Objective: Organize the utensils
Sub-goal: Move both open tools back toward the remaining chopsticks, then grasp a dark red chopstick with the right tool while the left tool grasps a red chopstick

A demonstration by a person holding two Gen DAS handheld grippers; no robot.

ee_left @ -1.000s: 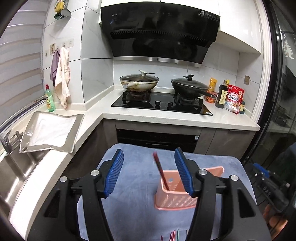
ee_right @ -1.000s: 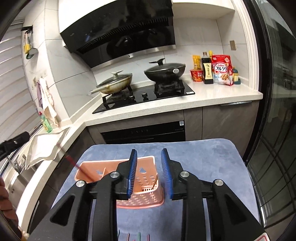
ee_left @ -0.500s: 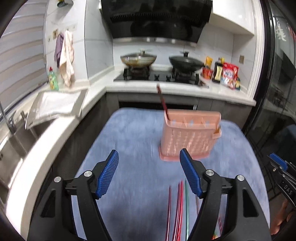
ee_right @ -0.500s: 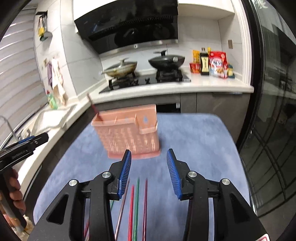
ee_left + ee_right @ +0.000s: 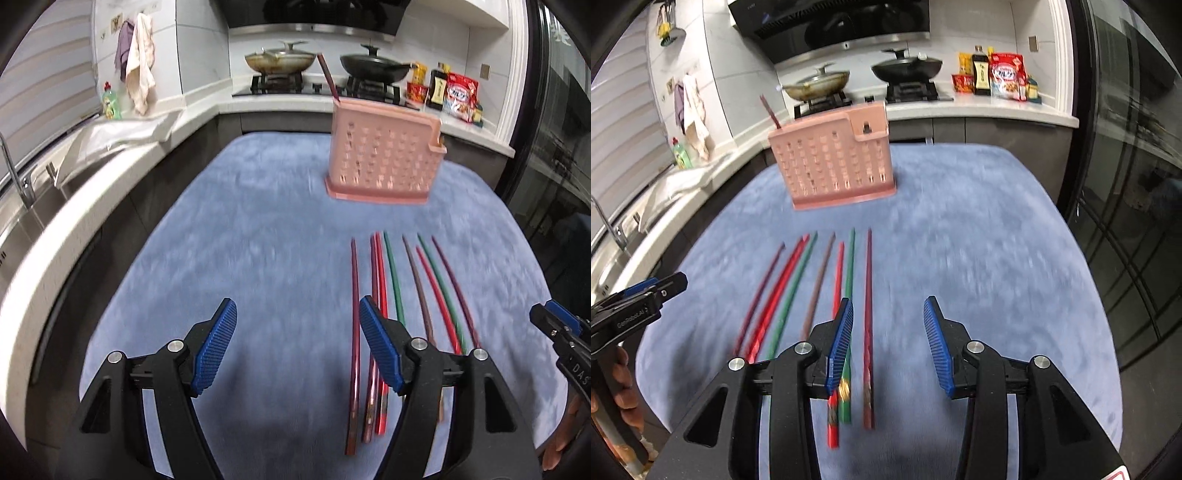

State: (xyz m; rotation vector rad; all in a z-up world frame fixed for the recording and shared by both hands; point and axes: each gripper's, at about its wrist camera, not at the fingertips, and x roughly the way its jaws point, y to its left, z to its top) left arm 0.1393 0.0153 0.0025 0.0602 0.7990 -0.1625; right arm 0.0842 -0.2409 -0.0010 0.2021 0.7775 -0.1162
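A pink slotted utensil holder (image 5: 384, 155) (image 5: 834, 166) stands upright at the far side of the blue mat (image 5: 258, 240). One dark red chopstick (image 5: 328, 77) (image 5: 770, 110) leans out of its left end. Several red, green and brown chopsticks (image 5: 391, 273) (image 5: 820, 280) lie side by side on the mat in front of it. My left gripper (image 5: 297, 332) hovers open and empty just left of the row. My right gripper (image 5: 888, 321) is open above the row's right end, and the rightmost dark red chopstick (image 5: 868, 295) lies under its gap, untouched.
A worktop with a sink (image 5: 22, 192) runs along the left. A hob with two pans (image 5: 280, 61) is behind the table. Bottles and food packets (image 5: 997, 75) stand at the back right. A dark glass door (image 5: 1126, 184) closes the right side.
Both grippers have pulled back from the holder and sunk toward the mat, bringing the row of chopsticks into view. Both pairs of jaws stand wider than a second ago.
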